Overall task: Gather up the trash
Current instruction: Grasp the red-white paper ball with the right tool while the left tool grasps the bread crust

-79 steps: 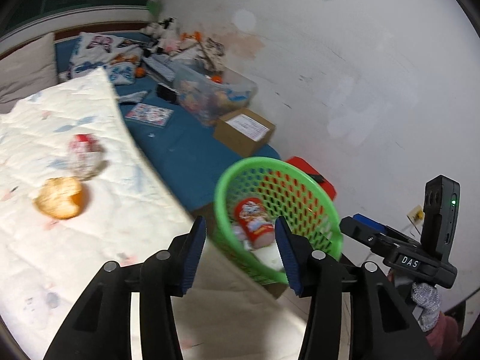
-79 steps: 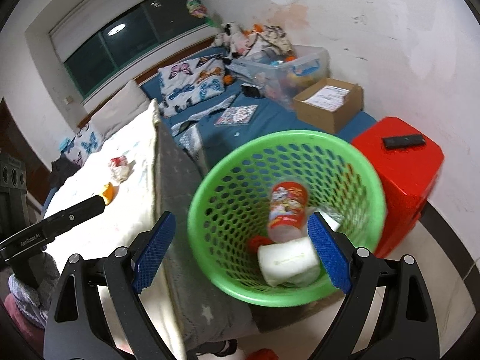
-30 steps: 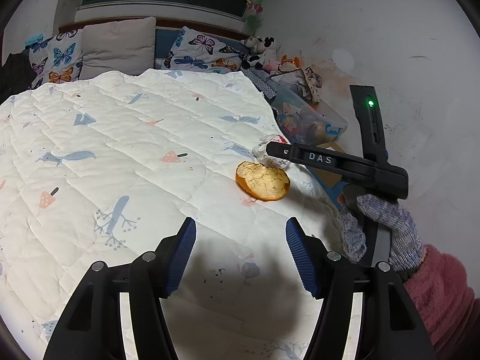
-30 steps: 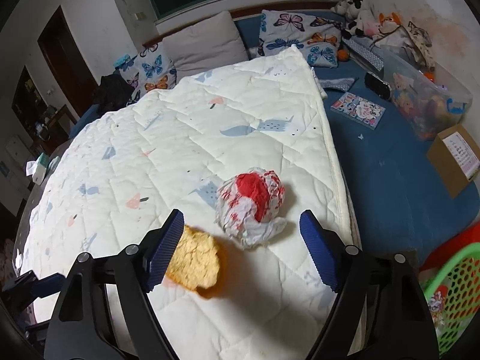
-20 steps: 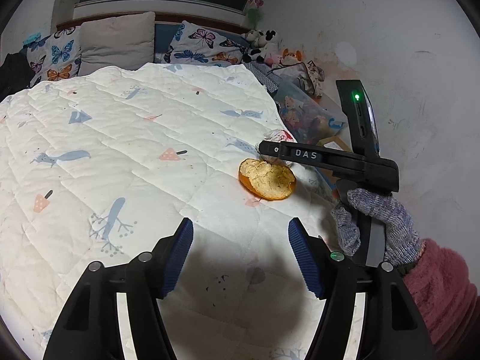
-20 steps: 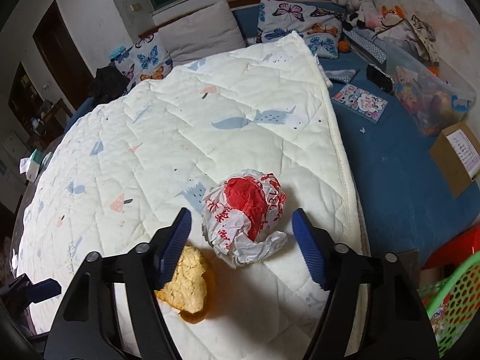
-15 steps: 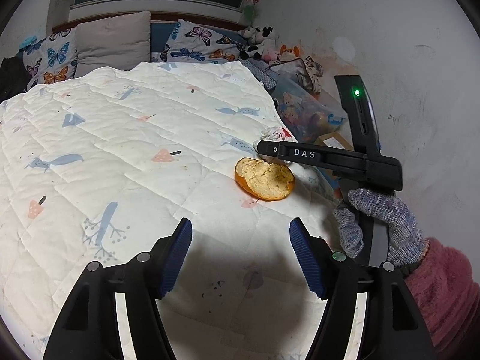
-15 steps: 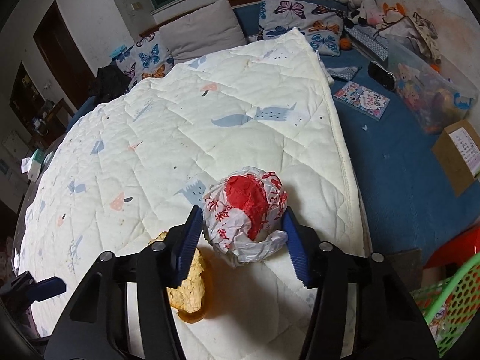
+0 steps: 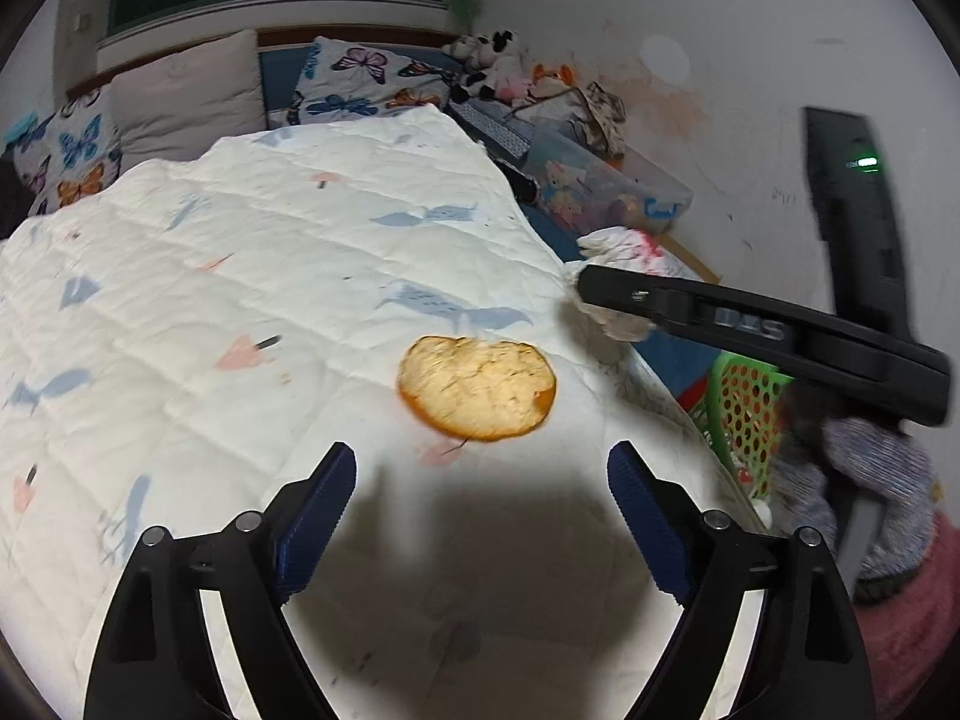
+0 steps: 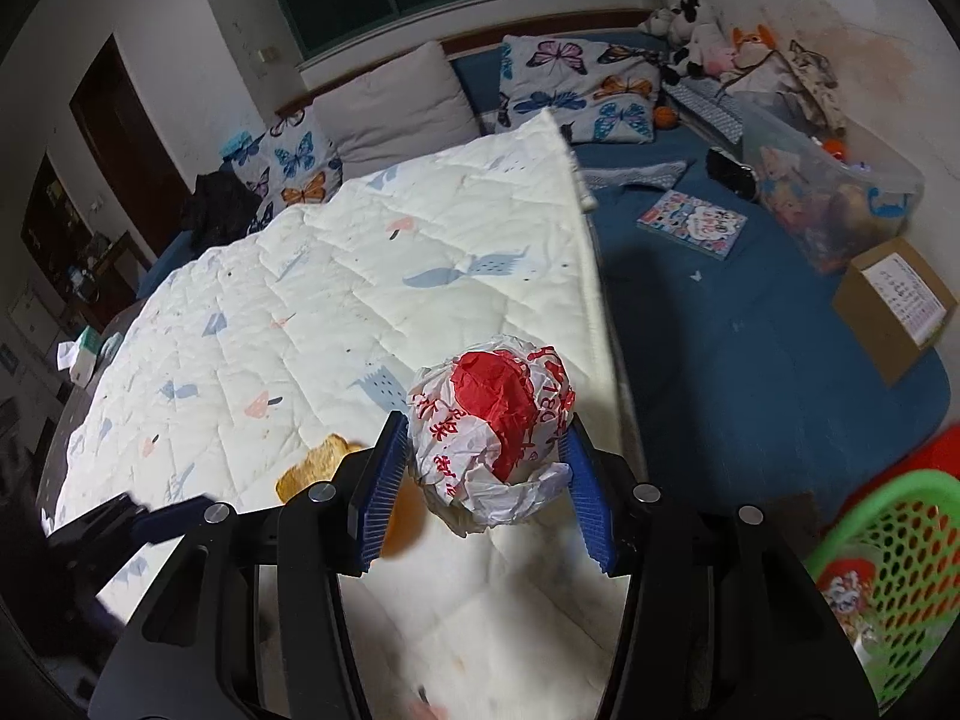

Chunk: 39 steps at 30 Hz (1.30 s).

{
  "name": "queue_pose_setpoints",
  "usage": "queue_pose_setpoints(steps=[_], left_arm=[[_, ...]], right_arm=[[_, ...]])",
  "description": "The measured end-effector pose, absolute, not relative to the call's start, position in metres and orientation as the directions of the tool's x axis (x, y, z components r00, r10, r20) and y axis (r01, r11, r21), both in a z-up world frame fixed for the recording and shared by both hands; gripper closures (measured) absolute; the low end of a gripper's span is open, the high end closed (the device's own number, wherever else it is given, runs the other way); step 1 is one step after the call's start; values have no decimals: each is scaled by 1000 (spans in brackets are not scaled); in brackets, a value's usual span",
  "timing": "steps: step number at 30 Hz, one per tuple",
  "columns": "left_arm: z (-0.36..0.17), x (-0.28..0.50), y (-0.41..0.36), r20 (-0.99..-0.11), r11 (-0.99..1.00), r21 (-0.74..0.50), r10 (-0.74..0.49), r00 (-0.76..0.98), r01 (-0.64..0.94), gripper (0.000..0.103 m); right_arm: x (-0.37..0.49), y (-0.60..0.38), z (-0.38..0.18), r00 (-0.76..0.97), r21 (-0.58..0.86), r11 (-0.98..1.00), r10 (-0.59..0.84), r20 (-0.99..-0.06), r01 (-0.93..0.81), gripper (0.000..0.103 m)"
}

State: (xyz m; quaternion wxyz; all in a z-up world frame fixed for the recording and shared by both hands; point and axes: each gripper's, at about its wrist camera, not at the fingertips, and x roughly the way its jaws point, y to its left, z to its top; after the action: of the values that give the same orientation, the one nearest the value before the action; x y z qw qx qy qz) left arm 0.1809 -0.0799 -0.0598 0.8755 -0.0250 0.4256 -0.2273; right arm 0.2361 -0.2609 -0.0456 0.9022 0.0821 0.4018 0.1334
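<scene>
The right tool (image 10: 486, 474) is clenched on a crumpled white-and-red paper wrapper ball (image 10: 492, 420), its blue pads pressing both sides, the ball raised off the white quilted bedspread (image 10: 336, 300). The left tool (image 9: 480, 504) stands released, its jaws having just been opening, nothing between them. The round orange peel piece (image 9: 477, 387) lies on the bedspread just ahead of its fingertips, untouched. A green perforated plastic basket (image 10: 900, 516) sits beside the bed.

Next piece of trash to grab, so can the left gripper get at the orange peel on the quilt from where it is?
Probably yes: the left gripper stands open, the orange peel lies uncovered just ahead on the quilt.
</scene>
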Motion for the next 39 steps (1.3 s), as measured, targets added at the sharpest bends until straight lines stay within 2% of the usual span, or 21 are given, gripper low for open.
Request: queue_pose_setpoints(steps=[10,20,22,30,39], left_arm=[[-78,217,-105,-765,919,-186,-358,535,348,20],[-88,227,-114,-778,920,-176,-348,523,350,20],[-88,228,-112,-774,919,-188,-356,524,347,23],[-85,224,-103,-754,911,-240,-392,527,335,46],[-75,208,-100,-737,903,-250,-412,536,350,62]], right_arm=[[200,-284,-37,666,263,951,302,-682,-162,51],[177,-296,-37,675,276,952,291,-678,-133,51],[172,-299,-38,675,280,952,290,-678,-128,51],[147,-302,-38,687,260,960,261,-678,-108,51],[117,-315,-38,702,262,962,236,-672,-73,51]])
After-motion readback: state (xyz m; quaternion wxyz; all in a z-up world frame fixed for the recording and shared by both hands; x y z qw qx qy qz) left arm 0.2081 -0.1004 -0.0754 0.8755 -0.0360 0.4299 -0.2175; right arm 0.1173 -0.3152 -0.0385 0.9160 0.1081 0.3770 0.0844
